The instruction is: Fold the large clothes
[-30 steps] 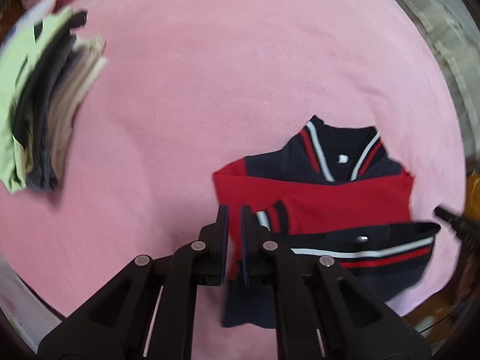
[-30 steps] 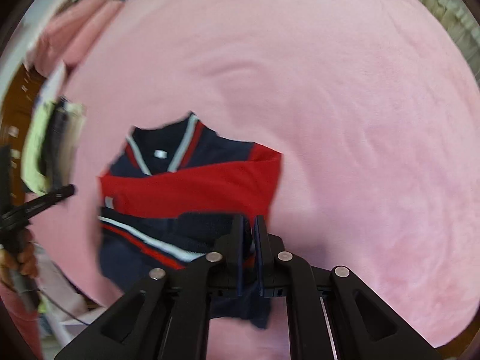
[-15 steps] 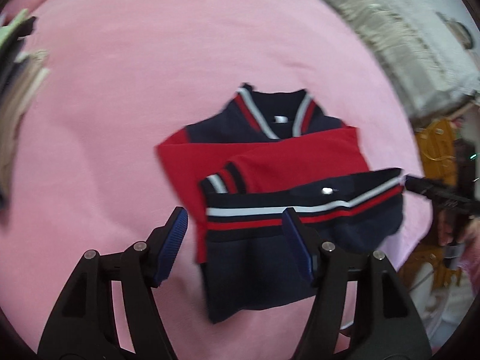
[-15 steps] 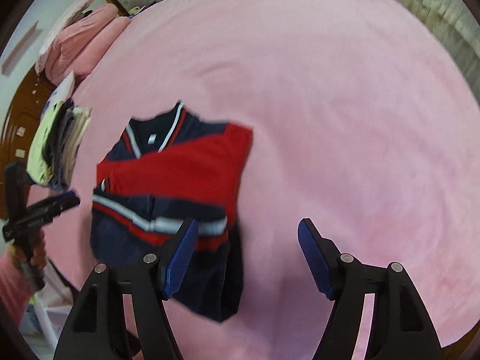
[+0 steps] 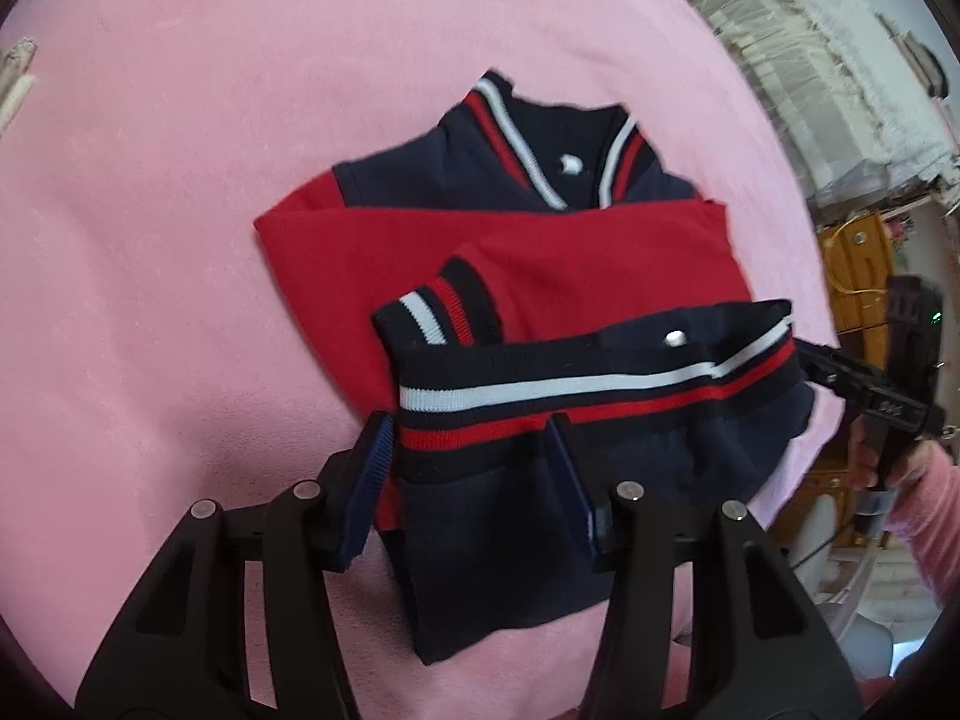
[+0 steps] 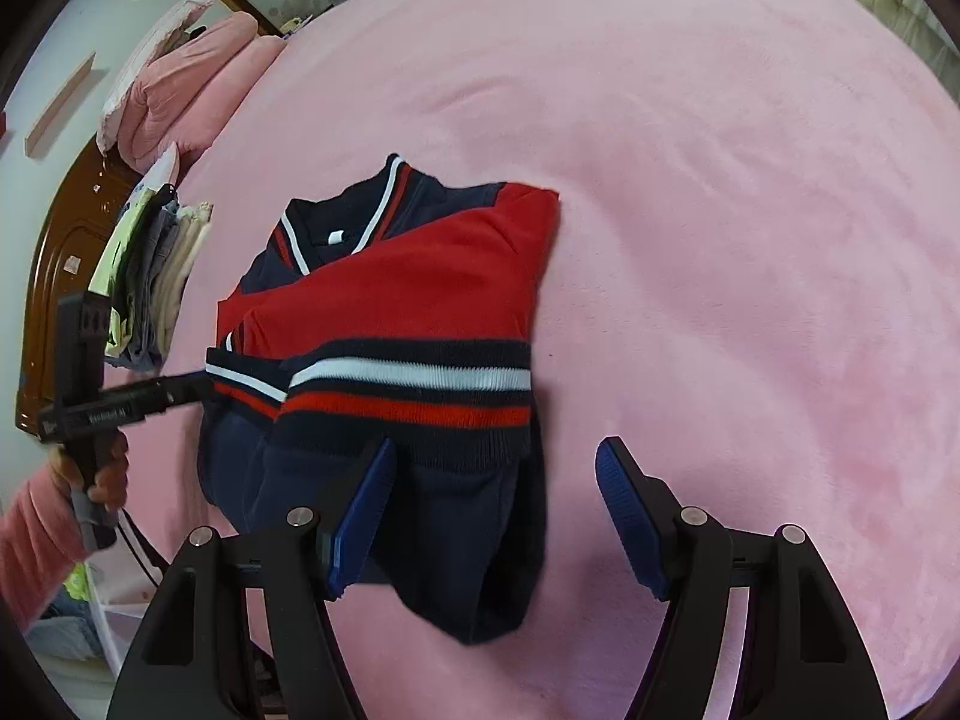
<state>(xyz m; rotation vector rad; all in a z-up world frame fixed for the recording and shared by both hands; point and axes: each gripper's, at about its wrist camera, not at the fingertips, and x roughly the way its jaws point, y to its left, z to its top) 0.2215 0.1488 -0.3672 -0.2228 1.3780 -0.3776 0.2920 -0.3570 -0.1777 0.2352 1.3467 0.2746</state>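
A navy and red jacket (image 5: 540, 252) with white stripes lies partly folded on the pink bed (image 5: 150, 210), sleeves crossed over the chest, hem band folded up. It also shows in the right wrist view (image 6: 396, 300). My left gripper (image 5: 471, 462) is open, its fingers hovering over the hem band at the jacket's left part. My right gripper (image 6: 495, 492) is open, straddling the jacket's right edge near the hem. Neither holds cloth.
A stack of folded clothes (image 6: 150, 276) lies on the bed beyond the jacket's left side. Pink pillows (image 6: 186, 78) sit at the headboard. A wooden headboard (image 6: 54, 252) stands at left. Curtains (image 5: 840, 60) and furniture lie off the bed's right side.
Both grippers were shut on the jacket's hem a second ago. They have let go, opened wide and drawn back slightly, leaving the hem folded up over the sleeves.
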